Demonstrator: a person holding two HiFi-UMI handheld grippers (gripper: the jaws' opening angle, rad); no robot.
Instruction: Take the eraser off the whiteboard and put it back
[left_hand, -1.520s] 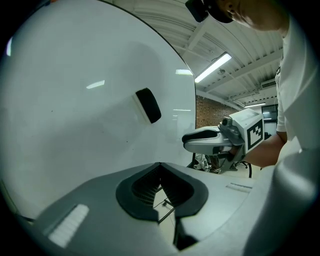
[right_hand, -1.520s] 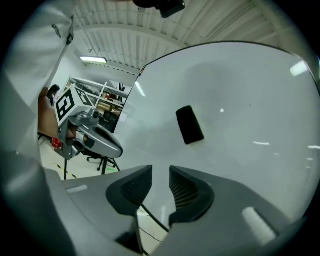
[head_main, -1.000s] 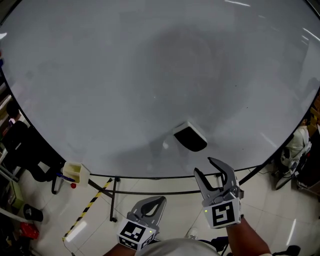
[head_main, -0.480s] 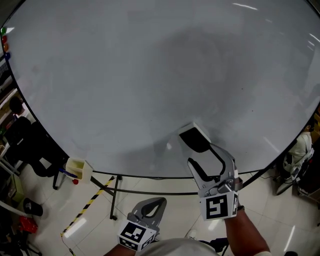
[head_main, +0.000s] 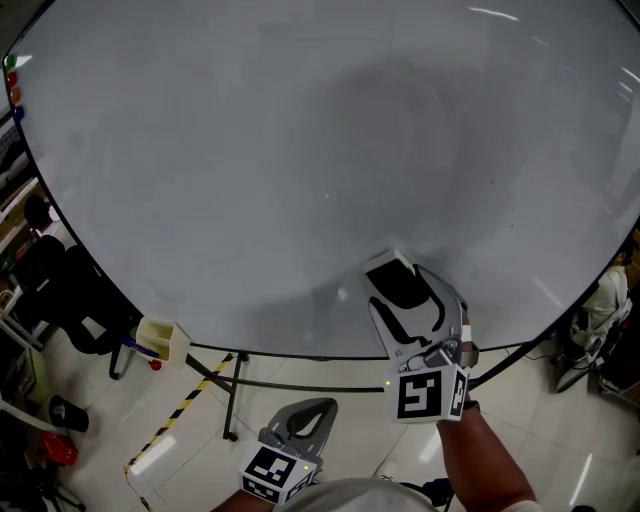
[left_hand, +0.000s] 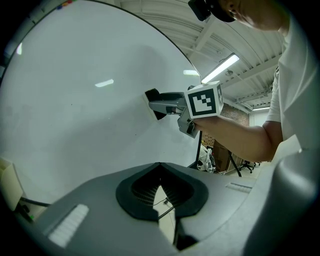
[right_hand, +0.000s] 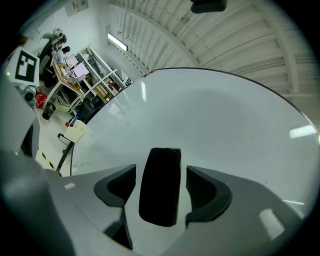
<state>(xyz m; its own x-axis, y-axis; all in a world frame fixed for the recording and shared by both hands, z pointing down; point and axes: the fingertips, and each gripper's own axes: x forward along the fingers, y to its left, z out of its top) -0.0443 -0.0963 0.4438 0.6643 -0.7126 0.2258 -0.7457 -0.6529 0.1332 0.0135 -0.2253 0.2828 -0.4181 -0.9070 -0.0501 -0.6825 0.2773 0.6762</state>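
Eraser (head_main: 393, 281), a small block with a black top and a white body, sits flat on the big white whiteboard (head_main: 300, 150), close to the lower edge of the board and right of its middle. The right gripper (head_main: 400, 290), grey, with a square-marker cube at its back, is held up to the board by the person's bare forearm (head_main: 480, 460) and reaches around this block. Its jaws have just been opening and now stand wide apart, with the eraser between them. In the right gripper view the eraser (right_hand: 160, 187) shows as a long dark shape that lies along the line of the jaws, about in the middle of the gap. A thin strip of white board is visible on each side of it, so neither pad presses on it and the eraser hangs on the board by itself. The left gripper view shows the same from the side: the tips of the right gripper (left_hand: 159, 104) are at the board, around the dark block. The left gripper (head_main: 318, 404) is low and near the person's body, well apart from the eraser. Its own view shows its jaw tips closed together with nothing between them. At the lower left edge of the board hangs a small cream-coloured box (head_main: 163, 340).
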